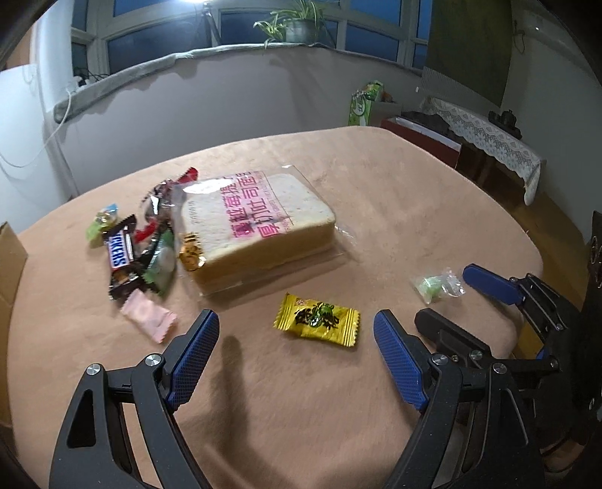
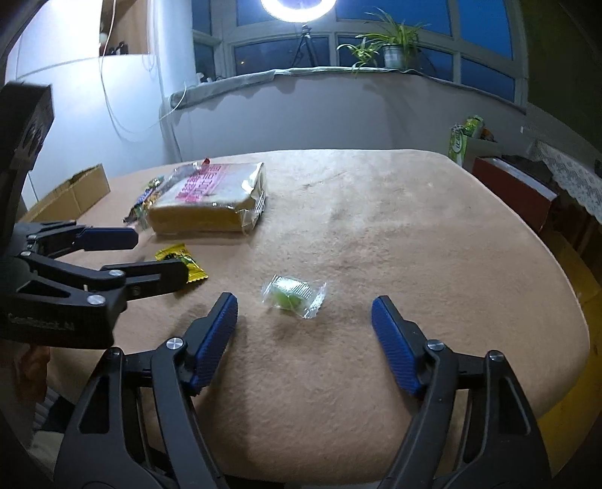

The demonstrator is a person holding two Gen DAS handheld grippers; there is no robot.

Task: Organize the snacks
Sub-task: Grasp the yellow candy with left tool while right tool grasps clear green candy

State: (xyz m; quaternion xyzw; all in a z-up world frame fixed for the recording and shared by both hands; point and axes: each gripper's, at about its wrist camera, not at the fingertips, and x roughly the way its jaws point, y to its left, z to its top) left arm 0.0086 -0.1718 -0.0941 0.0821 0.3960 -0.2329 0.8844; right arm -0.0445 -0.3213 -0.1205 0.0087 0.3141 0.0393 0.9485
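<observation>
- The left gripper [image 1: 297, 327] hangs low over the table with its jaws spread wide and nothing between the blue pads.
- A yellow candy [image 1: 317, 320] lies flat on the cloth just ahead of that gap, apart from both pads; from the right wrist view one black finger covers its near end.
- The right gripper [image 2: 304, 312] is also open wide and holds nothing.
- A clear packet with a green sweet [image 2: 294, 295] lies just ahead of its fingertips, roughly midway between them, touching neither.
- The two grippers are close side by side; the right one's fingers show at the right edge of the left wrist view, beside the clear packet.
- Farther back, a wrapped loaf of sliced bread [image 1: 259, 222] with pink printing lies flat near the middle of the table [image 1: 432, 210], which is covered in a tan fuzzy cloth.
- Against the loaf's left side sits a loose pile of small snacks: a brown chocolate bar [image 1: 120, 252], a pink packet [image 1: 148, 314] nearest the left gripper, a small gold candy [image 1: 190, 252] touching the bread wrapper, and green and red wrappers mixed in.
- A cardboard box [image 2: 71, 192] stands open at the table's far left edge.
- Behind, a potted plant [image 2: 391, 49] sits on the window ledge and a ring light [image 2: 297, 5] glows above.
</observation>
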